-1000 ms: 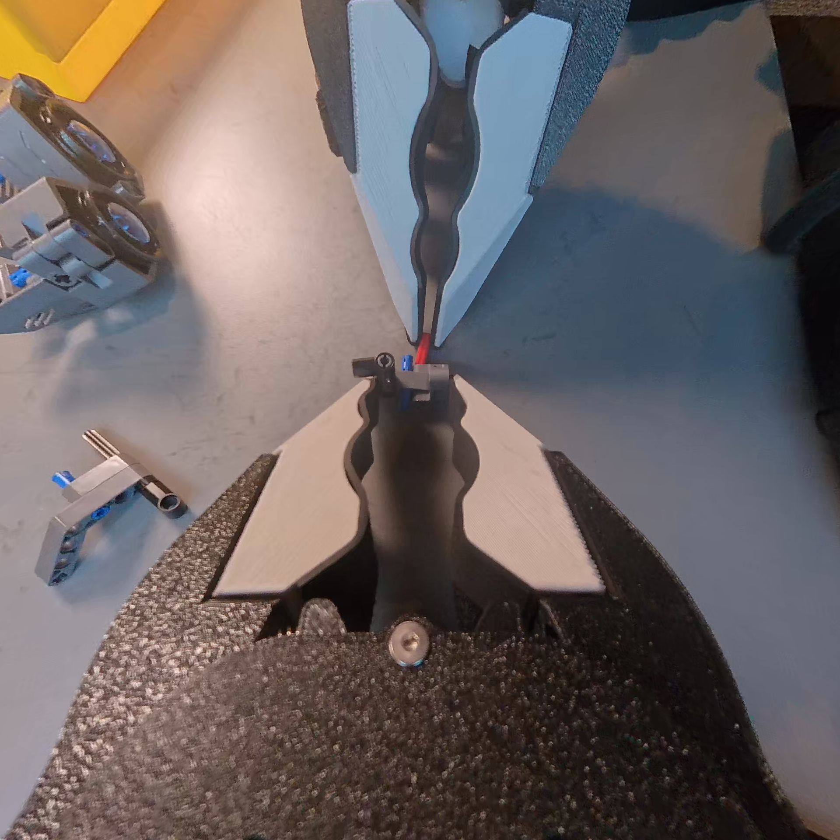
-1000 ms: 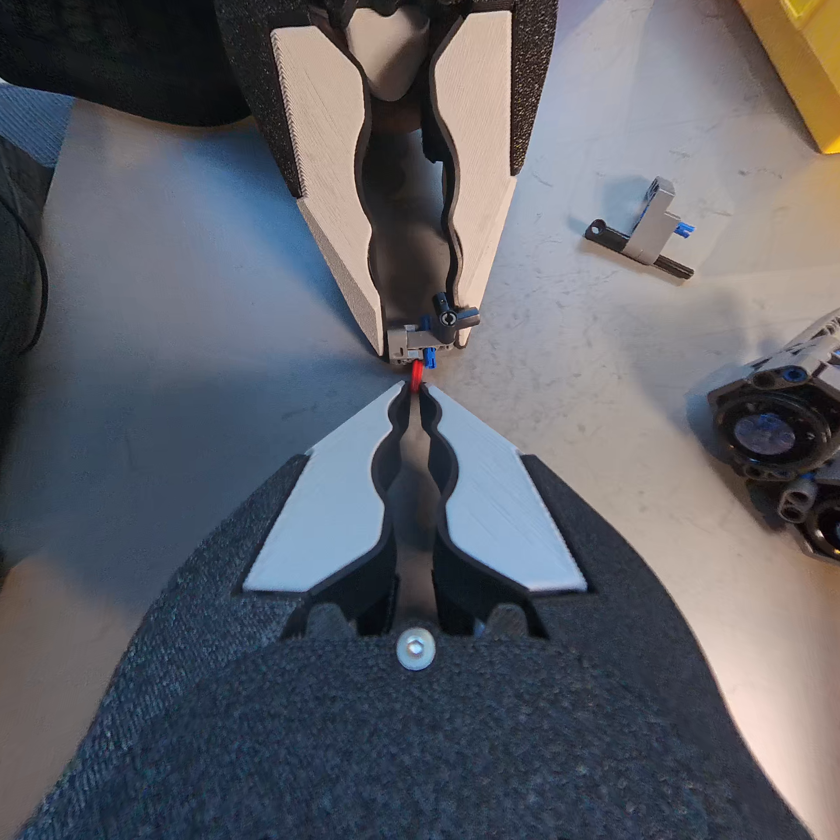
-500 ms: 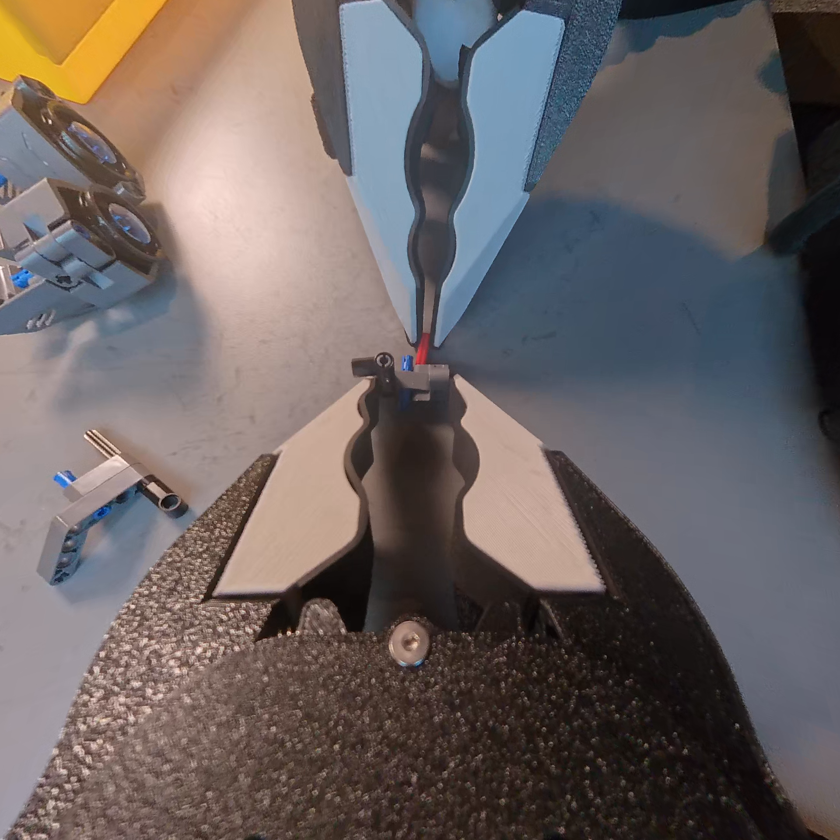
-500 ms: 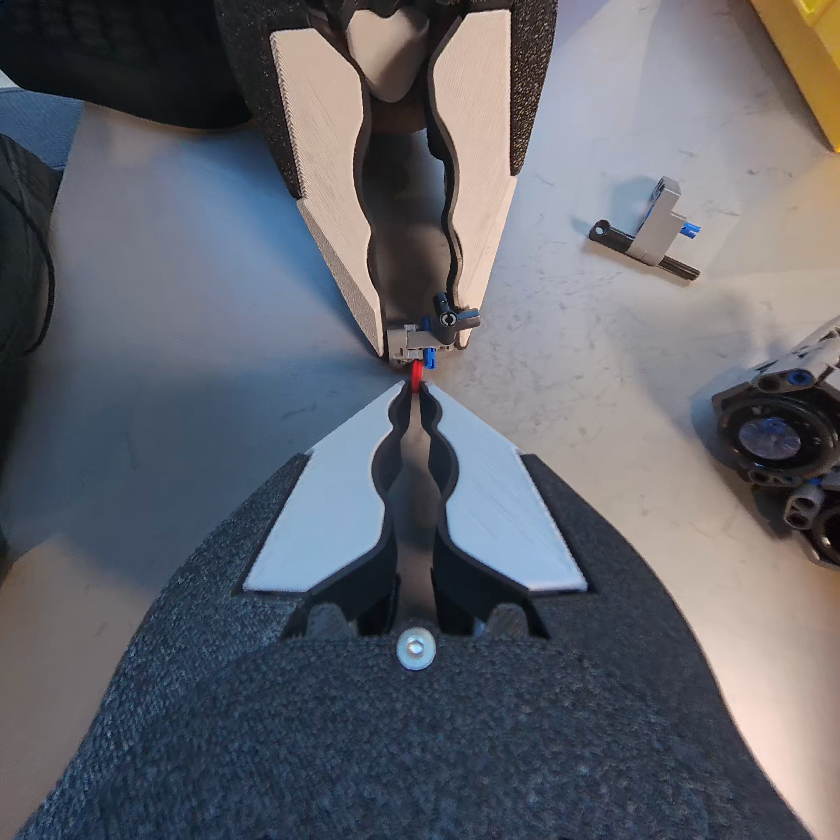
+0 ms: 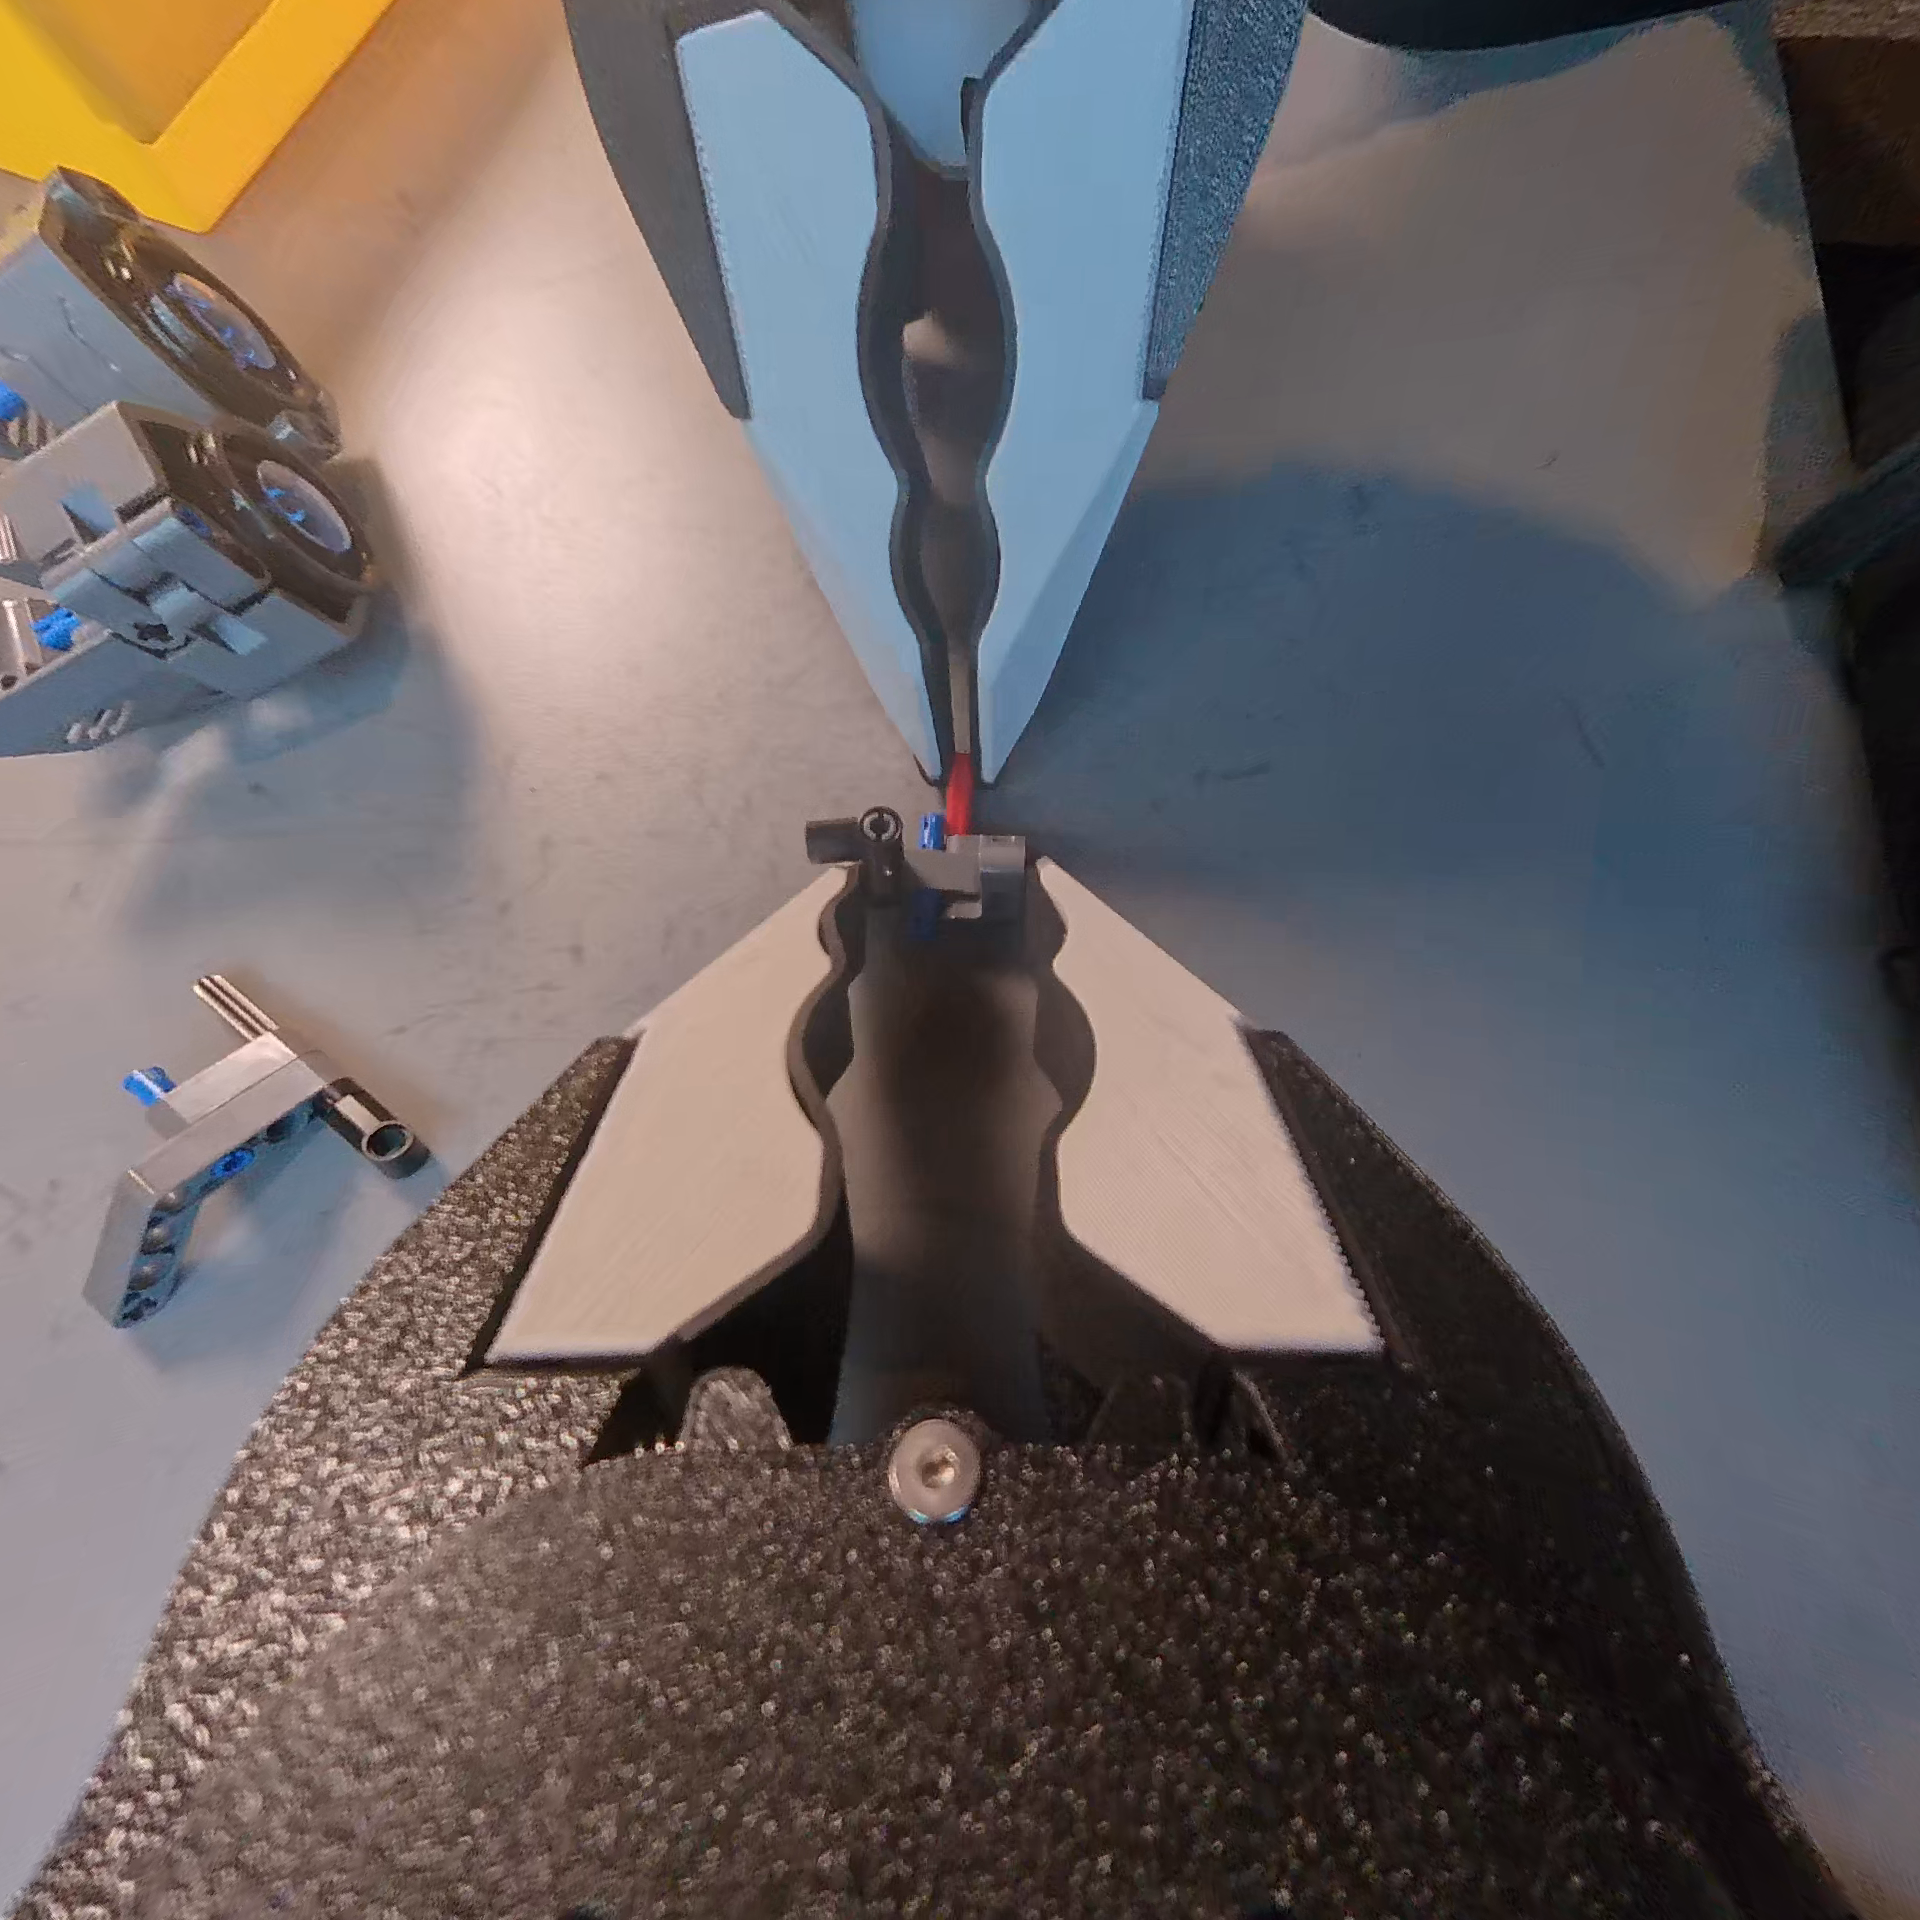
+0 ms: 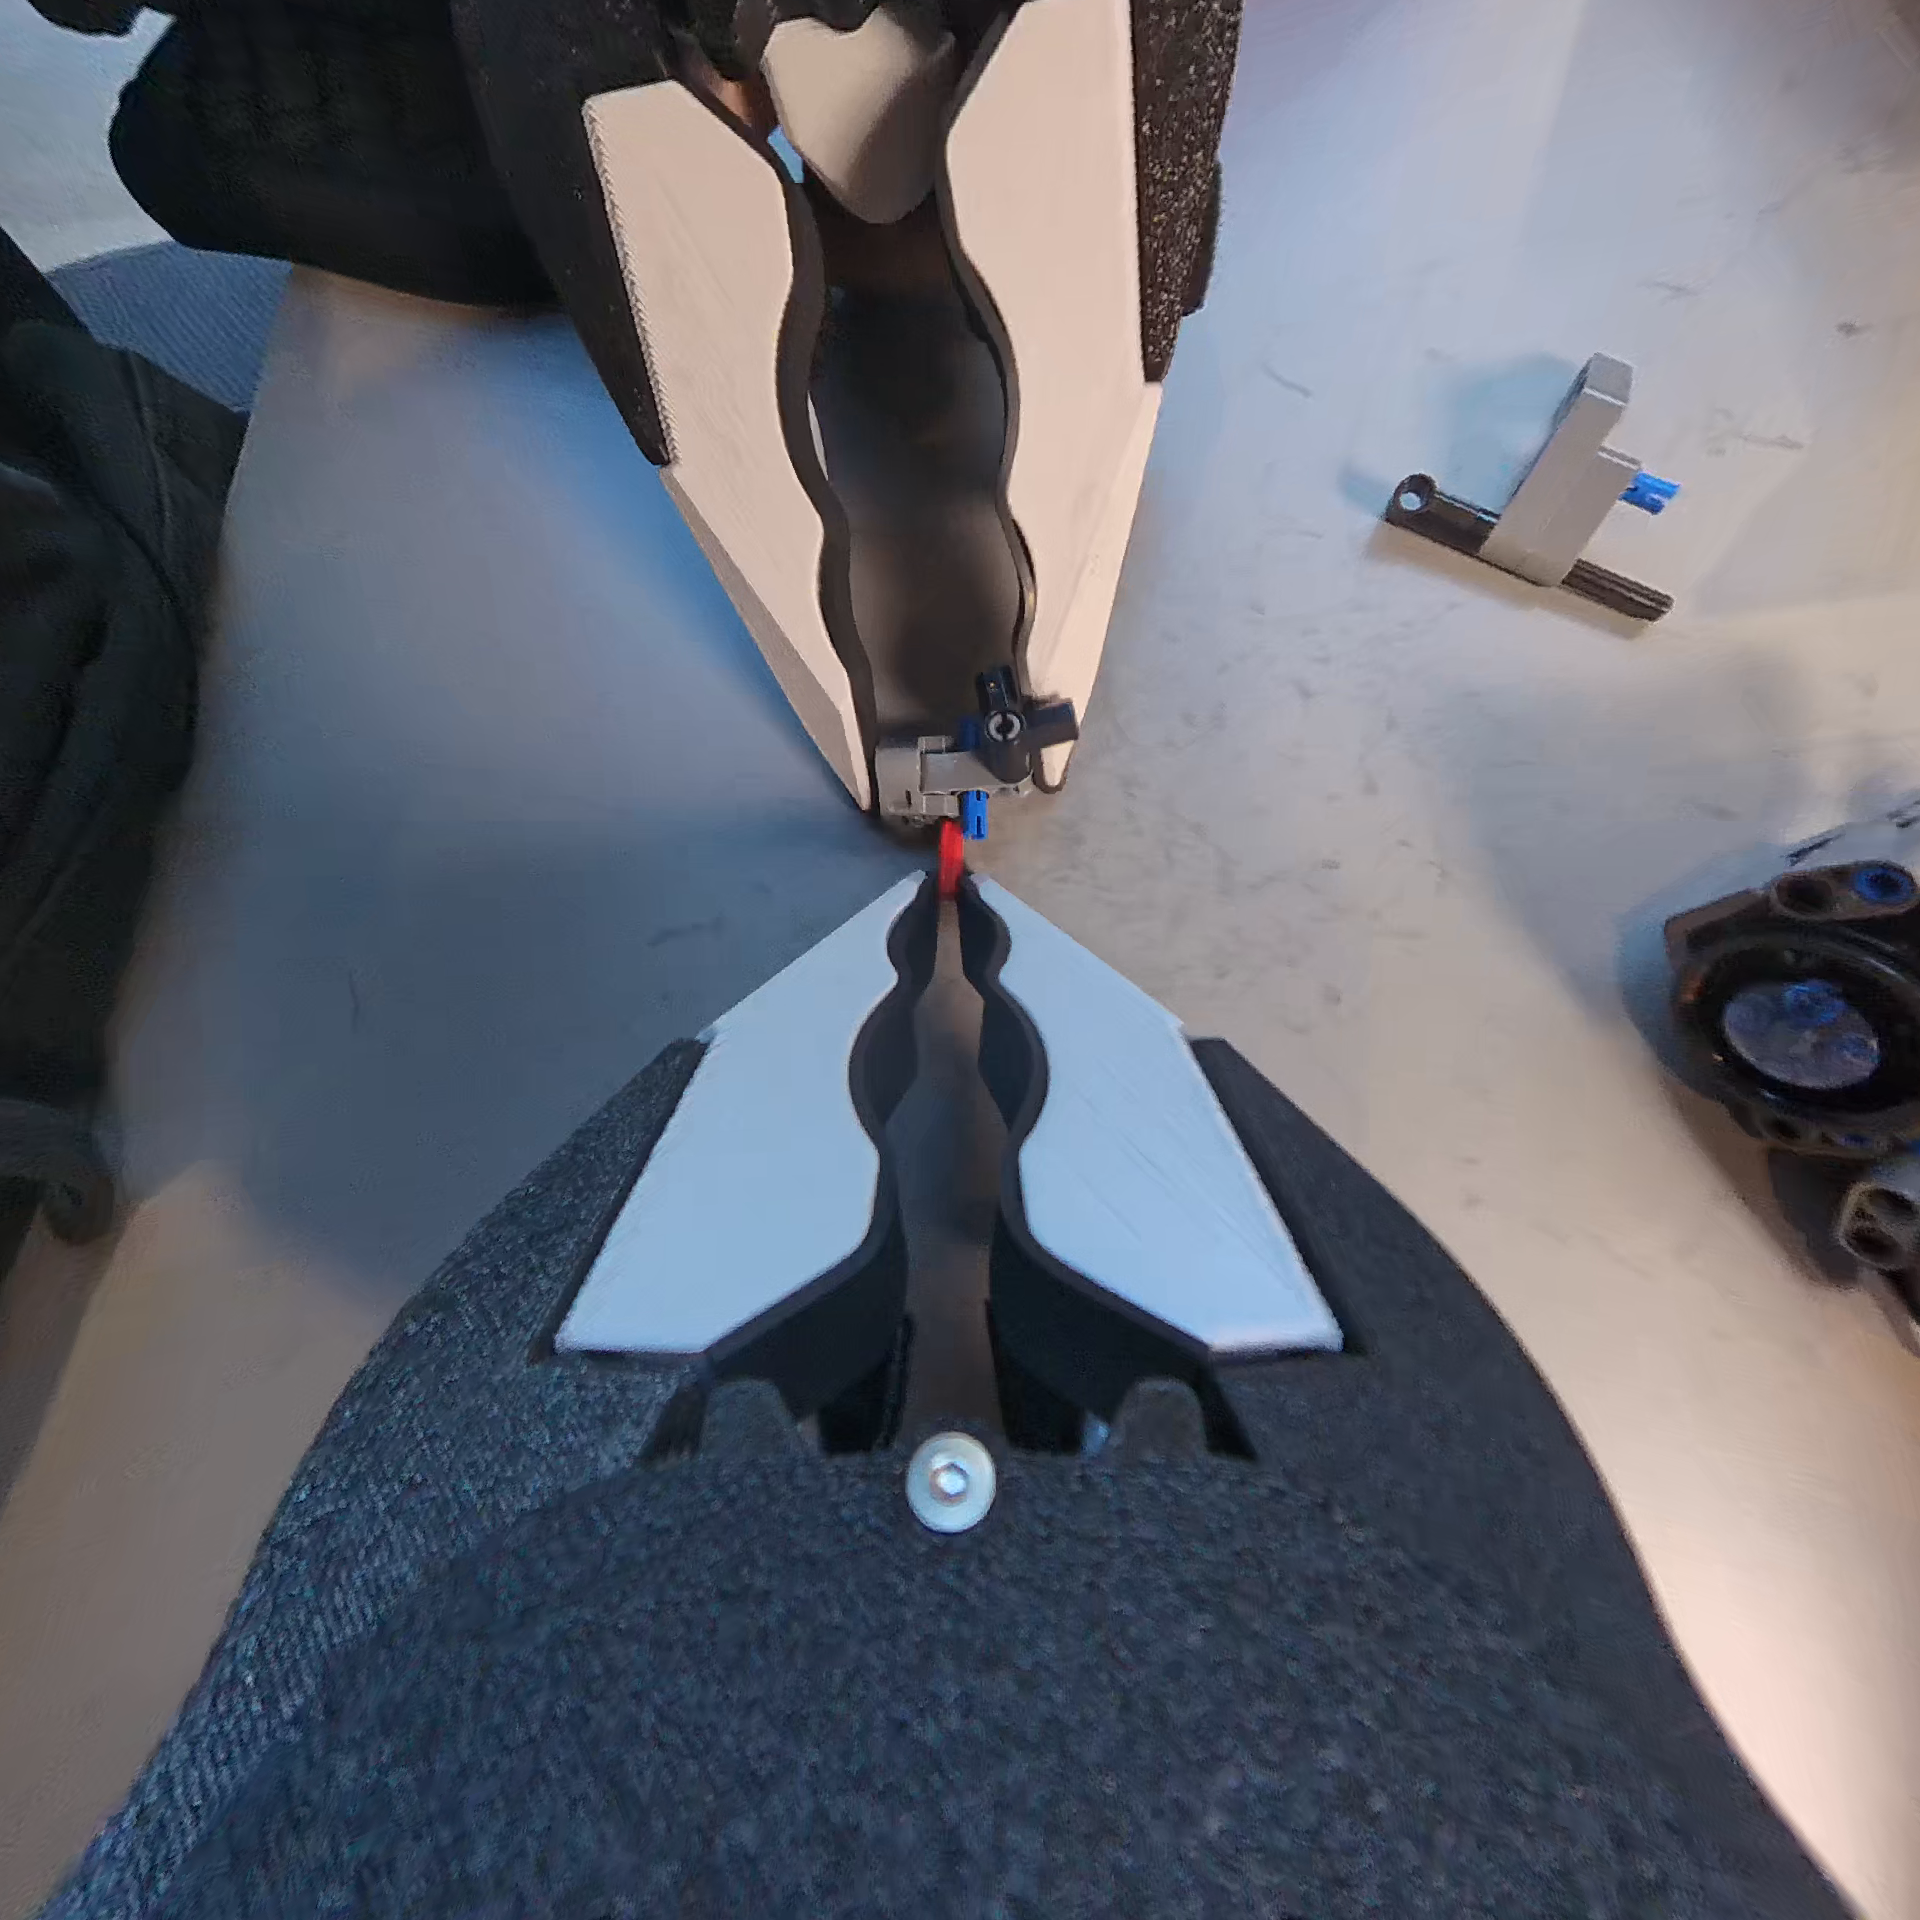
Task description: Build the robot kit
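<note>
My left gripper point(image 5: 935, 883) is shut on a small grey, black and blue brick assembly point(image 5: 961, 868), held at its fingertips just above the table. My right gripper point(image 6: 943, 883) is shut on a thin red pin point(image 6: 947, 857). The two grippers face each other tip to tip. The red pin point(image 5: 959, 798) points at the grey part of the assembly point(image 6: 951, 764) and touches it or sits just in front of it. The right gripper shows from above in the left wrist view point(image 5: 956, 774), and the left gripper in the right wrist view point(image 6: 961, 800).
A grey L-shaped beam with a black axle and blue pin point(image 5: 223, 1132) lies on the grey table point(image 5: 1455, 831), also in the right wrist view point(image 6: 1548, 499). A grey and black motor assembly point(image 5: 177, 457) stands at the left point(image 6: 1818, 1039). A yellow bin point(image 5: 135, 83) is beyond it. Dark cloth point(image 6: 83, 675) lies at the table edge.
Both grippers keep their hold and stay tip to tip. The view has shifted only slightly; the red pin stays at the assembly.
</note>
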### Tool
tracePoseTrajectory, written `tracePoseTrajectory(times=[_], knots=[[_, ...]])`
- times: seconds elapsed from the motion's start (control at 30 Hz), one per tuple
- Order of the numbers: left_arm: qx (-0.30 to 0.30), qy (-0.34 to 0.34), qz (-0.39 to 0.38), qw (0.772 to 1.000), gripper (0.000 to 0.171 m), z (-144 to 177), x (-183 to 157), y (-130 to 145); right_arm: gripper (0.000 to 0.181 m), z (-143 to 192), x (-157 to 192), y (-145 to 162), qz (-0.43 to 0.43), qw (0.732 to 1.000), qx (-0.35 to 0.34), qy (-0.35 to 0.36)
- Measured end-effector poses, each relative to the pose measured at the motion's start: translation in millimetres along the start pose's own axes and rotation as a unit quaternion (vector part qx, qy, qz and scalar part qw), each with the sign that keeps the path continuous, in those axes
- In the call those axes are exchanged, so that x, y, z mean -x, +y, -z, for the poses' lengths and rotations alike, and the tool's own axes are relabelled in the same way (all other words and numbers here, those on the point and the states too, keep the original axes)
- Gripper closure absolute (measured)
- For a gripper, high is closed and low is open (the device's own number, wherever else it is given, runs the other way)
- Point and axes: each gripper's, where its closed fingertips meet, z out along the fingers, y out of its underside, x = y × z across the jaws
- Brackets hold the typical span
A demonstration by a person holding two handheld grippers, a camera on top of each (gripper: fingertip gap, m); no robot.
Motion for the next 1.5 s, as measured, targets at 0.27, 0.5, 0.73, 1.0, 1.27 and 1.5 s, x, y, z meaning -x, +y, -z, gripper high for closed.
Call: tracePoseTrajectory(times=[0.27, 0.5, 0.73, 1.0, 1.27, 1.5], knots=[[-0.001, 0.008, 0.01, 1.0, 0.135, 1, -3, 0, 0.179, 1, 0, 1, -0.002, 1.0, 0.001, -0.003], [-0.017, -0.023, 0.025, 0.999, 0.124, 17, 11, -5, 0.179, 13, 3, -6, -0.013, 0.999, -0.039, -0.017], [-0.081, -0.058, -0.086, 0.991, 0.146, 33, -3, -42, 0.179, 33, 12, -37, -0.035, 0.988, -0.138, -0.054], [-0.087, -0.071, -0.135, 0.984, 0.168, 30, -11, -49, 0.179, 37, 19, -46, -0.058, 0.981, -0.166, -0.088], [-0.13, 0.024, 0.01, 0.991, 0.168, 31, -13, -53, 0.178, 39, 17, -48, 0.017, 0.985, -0.168, -0.034], [-0.155, 0.074, 0.072, 0.983, 0.168, 34, -14, -57, 0.178, 42, 16, -51, 0.072, 0.984, -0.162, 0.01]])
